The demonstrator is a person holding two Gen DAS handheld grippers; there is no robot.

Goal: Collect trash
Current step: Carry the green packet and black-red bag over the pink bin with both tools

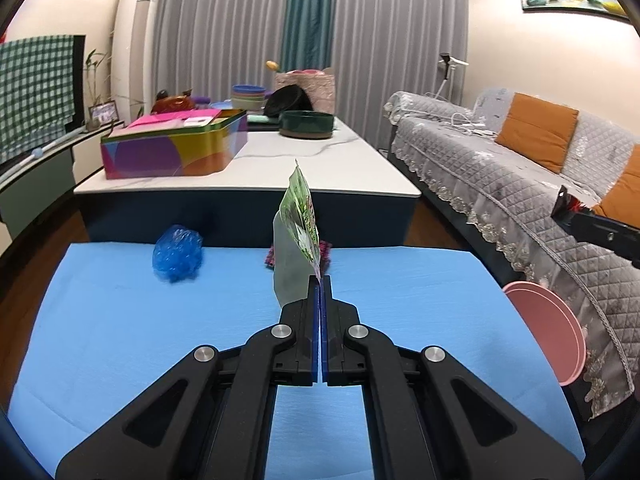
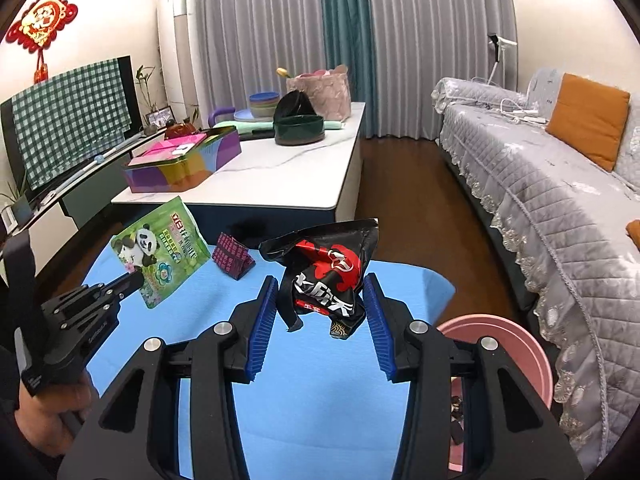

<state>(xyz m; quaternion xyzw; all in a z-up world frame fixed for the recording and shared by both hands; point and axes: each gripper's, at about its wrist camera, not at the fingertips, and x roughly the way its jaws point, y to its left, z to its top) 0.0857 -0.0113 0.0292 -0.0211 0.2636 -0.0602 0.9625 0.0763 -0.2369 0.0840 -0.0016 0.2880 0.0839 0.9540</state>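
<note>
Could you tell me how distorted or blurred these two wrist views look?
Left wrist view: strong fisheye bending, dark corners; the green panda wrapper, edge-on, stays sharp. Right wrist view: same curvature; the black and red snack bag looks slightly soft, and the pink bin bows at the edge.

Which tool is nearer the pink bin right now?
Right. The right tool, holding the black wrapper, sits just left of the pink bin. The left tool, shut on the green panda packet, is farther left over the blue mat.
</note>
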